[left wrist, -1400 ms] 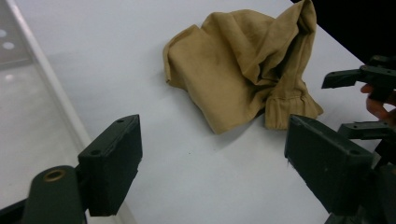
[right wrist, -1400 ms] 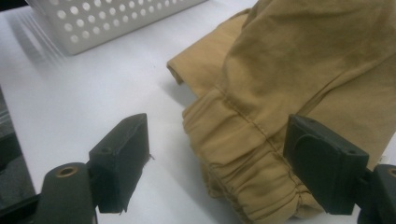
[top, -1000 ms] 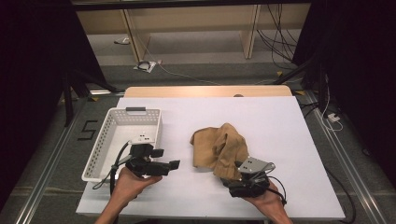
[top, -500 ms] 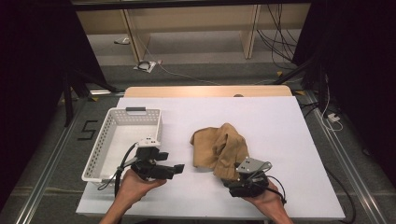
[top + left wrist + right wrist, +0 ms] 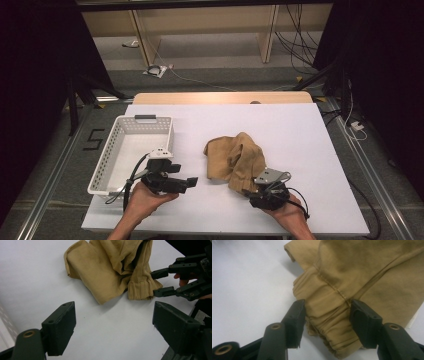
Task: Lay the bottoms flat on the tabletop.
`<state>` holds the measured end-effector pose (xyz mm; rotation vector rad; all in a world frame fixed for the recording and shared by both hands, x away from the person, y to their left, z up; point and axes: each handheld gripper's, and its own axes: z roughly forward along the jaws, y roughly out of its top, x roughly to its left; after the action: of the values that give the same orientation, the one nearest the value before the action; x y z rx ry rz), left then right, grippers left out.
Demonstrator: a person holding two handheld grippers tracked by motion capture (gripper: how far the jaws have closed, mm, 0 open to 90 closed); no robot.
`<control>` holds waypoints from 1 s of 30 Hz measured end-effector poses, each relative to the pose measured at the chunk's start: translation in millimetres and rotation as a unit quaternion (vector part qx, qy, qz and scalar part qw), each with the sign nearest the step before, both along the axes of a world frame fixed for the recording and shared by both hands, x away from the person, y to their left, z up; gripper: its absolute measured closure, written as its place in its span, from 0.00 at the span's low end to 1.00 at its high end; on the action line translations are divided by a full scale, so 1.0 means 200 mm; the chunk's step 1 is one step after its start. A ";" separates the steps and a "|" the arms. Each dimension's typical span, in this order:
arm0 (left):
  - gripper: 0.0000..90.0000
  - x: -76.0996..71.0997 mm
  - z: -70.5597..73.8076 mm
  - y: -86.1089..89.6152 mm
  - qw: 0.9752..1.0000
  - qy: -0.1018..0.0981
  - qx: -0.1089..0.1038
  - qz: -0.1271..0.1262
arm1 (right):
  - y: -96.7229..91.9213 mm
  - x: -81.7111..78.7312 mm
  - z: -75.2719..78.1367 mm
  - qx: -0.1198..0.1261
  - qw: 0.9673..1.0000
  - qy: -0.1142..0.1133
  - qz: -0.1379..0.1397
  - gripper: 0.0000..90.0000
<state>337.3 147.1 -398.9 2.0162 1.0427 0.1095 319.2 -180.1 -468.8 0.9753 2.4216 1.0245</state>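
A crumpled tan cloth (image 5: 235,160) lies on the white table (image 5: 300,130), right of centre. My right gripper (image 5: 251,193) sits at its near edge. In the right gripper view the cloth's (image 5: 367,272) ribbed cuff (image 5: 324,315) lies between the jaws of the right gripper (image 5: 327,312). Those jaws have just been closing and stand part open, with no clear pinch on the fabric. My left gripper (image 5: 192,183) is open and holds nothing, pointing right toward the cloth (image 5: 107,270) over bare table. In its own view the left gripper (image 5: 115,312) faces the right gripper (image 5: 160,282) at the cuff.
A white slatted basket (image 5: 107,165) stands on the table's left side, just left of my left hand. Beyond the table's far edge are a wooden strip, shelving legs and cables on the floor. Dark curtains flank both sides.
The left gripper has shifted only slightly near the basket. The right hand has stayed at the cloth's near edge.
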 end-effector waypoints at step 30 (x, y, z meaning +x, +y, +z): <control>0.21 -0.01 -0.02 -0.02 1.000 0.004 0.008 -0.008 | -0.15 0.01 0.19 0.082 0.996 -0.024 -0.030 0.96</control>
<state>335.6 142.3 -402.5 2.0414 1.0333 0.1024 320.6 -211.0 -431.3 1.0571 2.2825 1.2274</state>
